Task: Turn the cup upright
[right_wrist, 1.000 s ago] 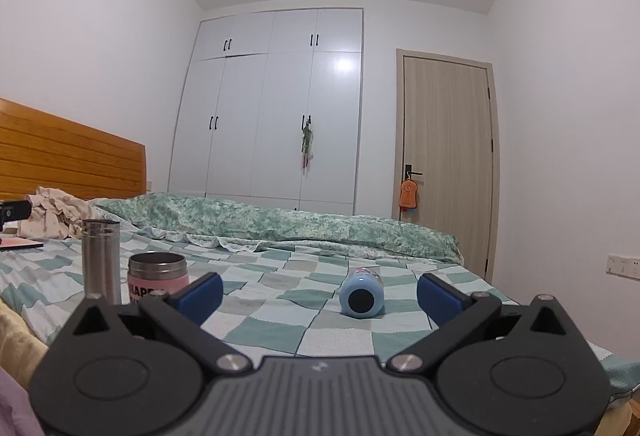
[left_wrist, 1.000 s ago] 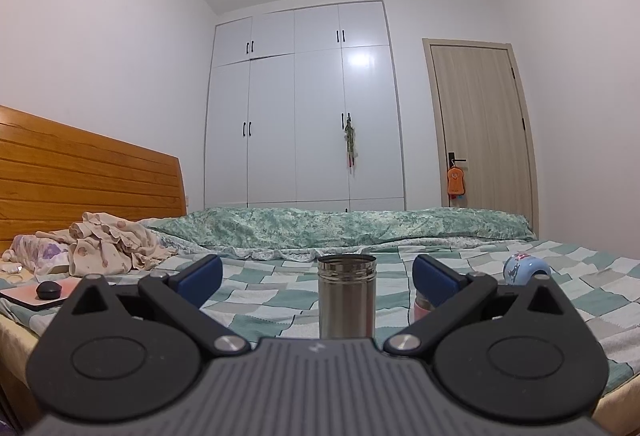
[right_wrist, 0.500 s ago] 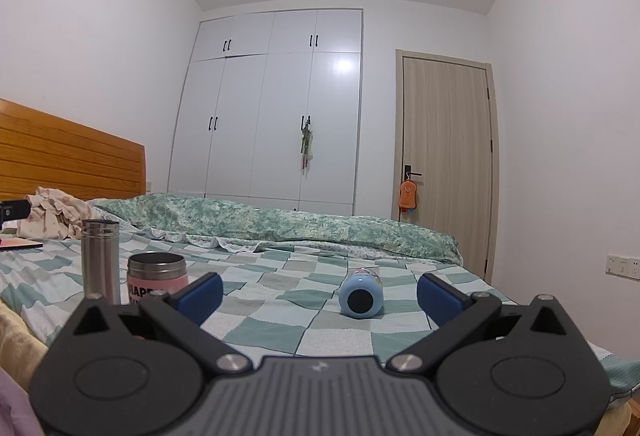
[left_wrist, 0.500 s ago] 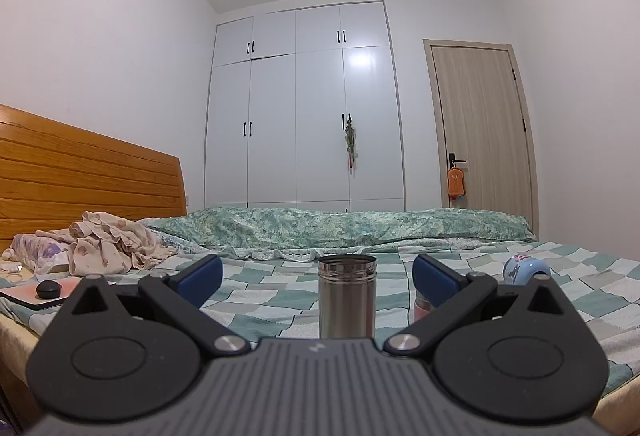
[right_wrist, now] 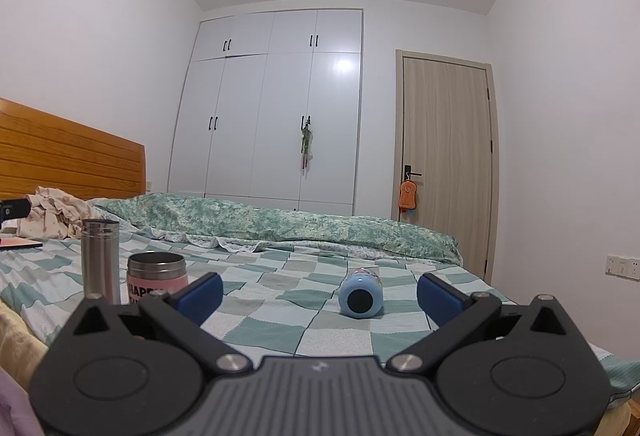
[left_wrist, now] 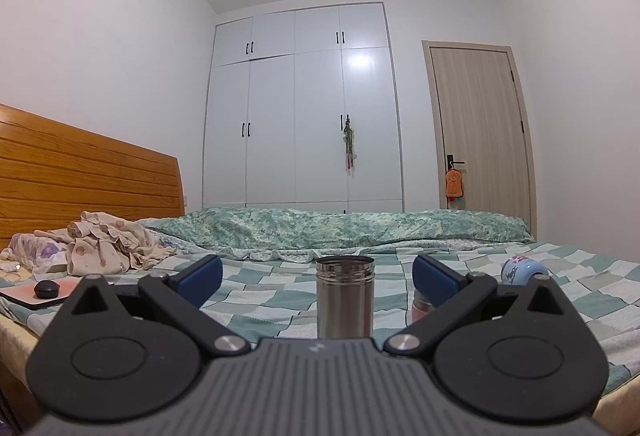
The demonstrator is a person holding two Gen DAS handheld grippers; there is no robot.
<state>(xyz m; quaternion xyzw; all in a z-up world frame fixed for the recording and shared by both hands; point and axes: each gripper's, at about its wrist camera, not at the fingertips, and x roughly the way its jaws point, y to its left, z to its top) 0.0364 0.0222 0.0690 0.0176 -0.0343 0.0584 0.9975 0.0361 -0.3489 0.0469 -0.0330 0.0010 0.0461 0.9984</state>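
Note:
A light blue cup lies on its side on the checked bedspread, its round end facing my right gripper, which is open and empty a short way in front of it. It also shows in the left wrist view at the far right. A tall steel cup stands upright between the fingers of my open, empty left gripper, beyond the tips. A pink cup with a steel rim stands upright beside the steel cup.
A green quilt lies across the far side of the bed. Crumpled clothes and a tablet with a black mouse lie at the left by the wooden headboard. Wardrobe and door stand behind.

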